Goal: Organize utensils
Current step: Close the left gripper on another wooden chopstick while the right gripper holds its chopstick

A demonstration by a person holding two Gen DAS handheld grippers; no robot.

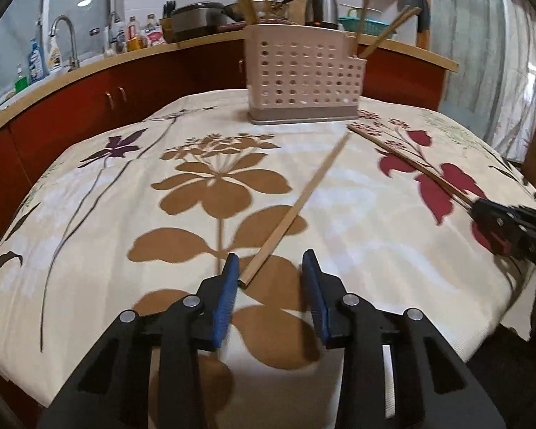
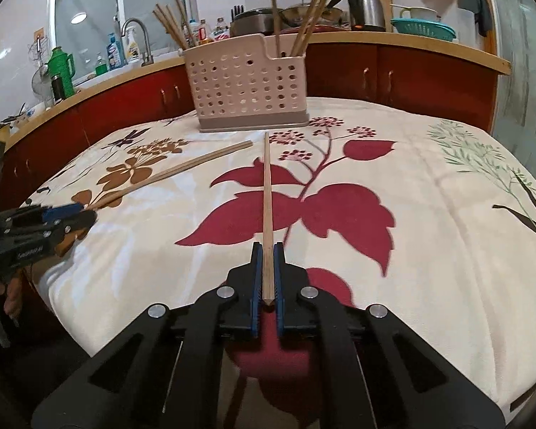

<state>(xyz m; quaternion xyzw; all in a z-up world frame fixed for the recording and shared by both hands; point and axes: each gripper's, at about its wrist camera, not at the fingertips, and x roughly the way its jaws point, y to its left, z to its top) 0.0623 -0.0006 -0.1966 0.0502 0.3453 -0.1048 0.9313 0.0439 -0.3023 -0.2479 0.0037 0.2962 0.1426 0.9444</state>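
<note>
The flowered tablecloth [image 1: 100, 221] is lying flat and bare on the left side, so a gripper could be sliding in there. A loose chopstick [image 1: 296, 207] is lying slantwise in the middle, with its near end sitting between the spread jaws of the left gripper [image 1: 271, 268]. The right gripper [image 2: 266, 268] is squeezing another chopstick [image 2: 267, 196], which is stretching straight toward the holder [image 2: 248, 89]. The holder is standing at the far edge, and upright chopsticks [image 2: 312, 18] are poking out of its top.
</note>
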